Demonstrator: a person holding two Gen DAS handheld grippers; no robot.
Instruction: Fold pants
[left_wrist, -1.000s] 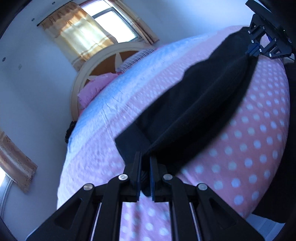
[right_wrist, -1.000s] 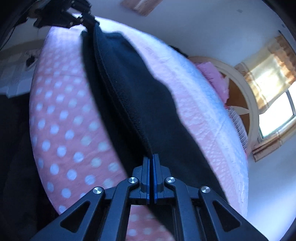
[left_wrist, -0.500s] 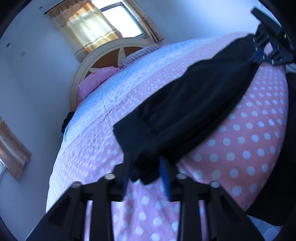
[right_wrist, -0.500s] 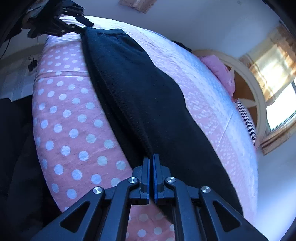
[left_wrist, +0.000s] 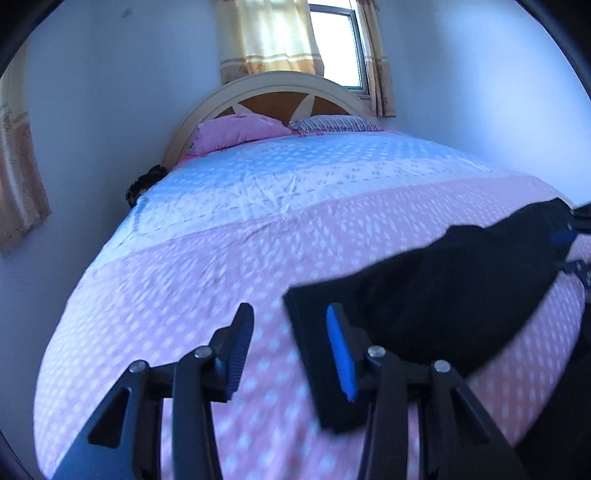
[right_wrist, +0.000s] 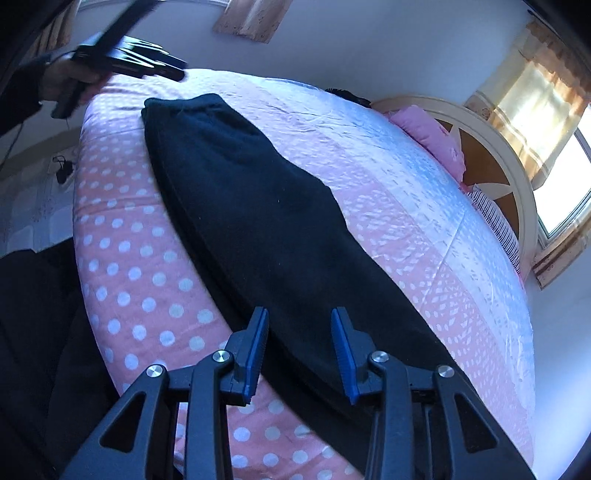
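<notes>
Pants (right_wrist: 258, 221): black, lying lengthwise on the polka-dot bed (right_wrist: 140, 258), released since a second ago. Left hand-held gripper (left_wrist: 290, 347): fingers now apart, empty. Right hand-held gripper (right_wrist: 299, 350): likewise apart. Long fold laid; cross fold likely next.

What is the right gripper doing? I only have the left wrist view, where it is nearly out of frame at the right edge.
Observer: In the right wrist view the right gripper is open, blue pads apart, with the pants lying on the polka-dot cover beneath it.
Operator: Are the pants bunched anywhere along their length?
Observer: Not that I can see. They lie as one long flat strip near the cover's edge.
Operator: Is my left gripper touching the cloth?
Observer: From that side the left gripper appears clear of the pants, just past their far end, held in a hand.
</notes>
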